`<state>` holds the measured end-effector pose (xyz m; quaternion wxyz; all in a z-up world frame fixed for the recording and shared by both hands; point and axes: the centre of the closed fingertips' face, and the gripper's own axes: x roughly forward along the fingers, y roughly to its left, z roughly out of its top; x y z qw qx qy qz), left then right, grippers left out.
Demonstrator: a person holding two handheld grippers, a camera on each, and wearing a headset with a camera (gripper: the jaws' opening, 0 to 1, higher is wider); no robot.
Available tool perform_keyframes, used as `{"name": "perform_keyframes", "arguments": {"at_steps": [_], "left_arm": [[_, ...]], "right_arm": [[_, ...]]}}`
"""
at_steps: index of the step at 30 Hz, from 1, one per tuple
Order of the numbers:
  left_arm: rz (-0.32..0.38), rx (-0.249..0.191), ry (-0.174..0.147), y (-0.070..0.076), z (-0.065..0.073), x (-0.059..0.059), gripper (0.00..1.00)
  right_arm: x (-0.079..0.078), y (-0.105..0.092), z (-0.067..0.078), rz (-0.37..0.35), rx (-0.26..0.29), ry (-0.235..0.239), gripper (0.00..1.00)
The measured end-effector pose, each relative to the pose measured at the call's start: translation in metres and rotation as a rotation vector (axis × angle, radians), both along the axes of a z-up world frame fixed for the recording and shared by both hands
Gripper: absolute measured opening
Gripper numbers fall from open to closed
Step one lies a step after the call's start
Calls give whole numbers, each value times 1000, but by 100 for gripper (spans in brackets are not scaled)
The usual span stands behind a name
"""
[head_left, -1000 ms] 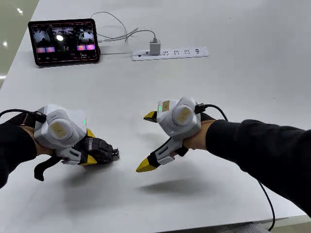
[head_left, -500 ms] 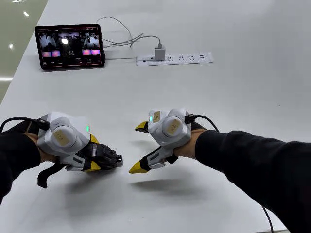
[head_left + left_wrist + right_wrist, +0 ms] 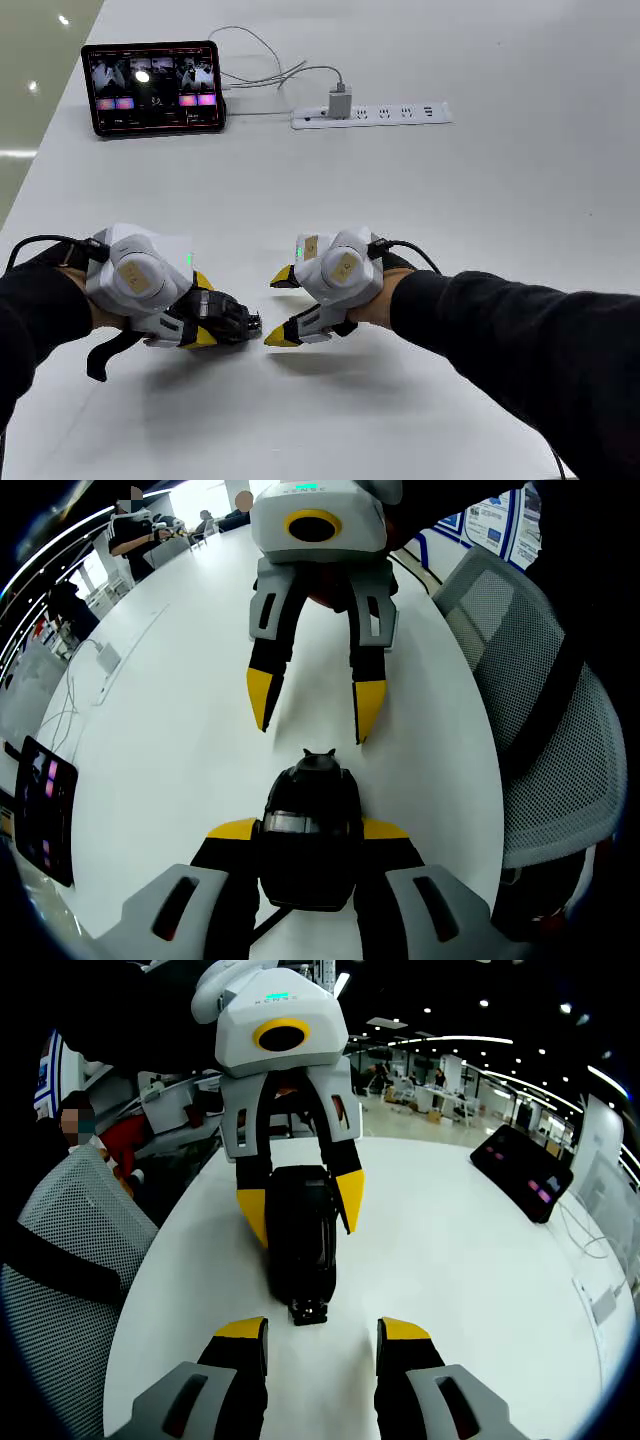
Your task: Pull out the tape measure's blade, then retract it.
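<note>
We see the tape measure, a black case, low over the white counter. It is pinched from both sides by the left claw. In the left gripper view the case sits between that claw's two yellow-tipped jaws, which press against its flanks. We cannot tell whether the case rests on the counter or hangs just above it. At the front of the tape measure there is a small end tab, and we see no length of blade drawn out past it.

Facing the tape measure's front is the right claw, with its jaws spread. In the right gripper view the end tab lies just ahead of the gap between those jaws and is not yet inside it. In the head view the nearer yellow tip sits just beside the tab, and we cannot tell whether they touch. In the left gripper view the right claw points straight at the tape measure, apart from it.

Each claw is held by a hand in a dark sleeve, one on either side of the tape measure. Well beyond the tape measure, toward the far edge of the counter, a tablet stands with its screen lit. Beside it lies a white power strip with a charger plugged in and cables running toward the tablet. A grey mesh chair stands off the counter's edge.
</note>
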<state>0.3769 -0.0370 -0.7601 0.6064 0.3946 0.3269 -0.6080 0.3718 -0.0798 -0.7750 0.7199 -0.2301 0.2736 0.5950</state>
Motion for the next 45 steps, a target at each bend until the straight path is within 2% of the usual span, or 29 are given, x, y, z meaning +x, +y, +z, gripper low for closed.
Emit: {"name": "perform_keyframes", "arguments": {"at_steps": [8,13,18,24,39,45], "left_arm": [[-4,-3,0,-1,1,-1,31],[-5,-5,-2,-1,1,-1,31],[-5,-4,-4,-1,0,-1,31],[-5,-4,-5,-2,0,-1,31],[-3,-10,-4,-1,0,-1,30],[1,-11,-7,-1,0,-1,30]], "right_arm": [[-1,8,-8,40,-31,3,29],[0,12,-9,44,-29,13,22],[-1,14,-11,56,-34,12,19],[-7,17,-18,86,-58,20,12],[-7,13,-16,61,-66,49,8],[-8,11,-16,60,-63,41,9]]}}
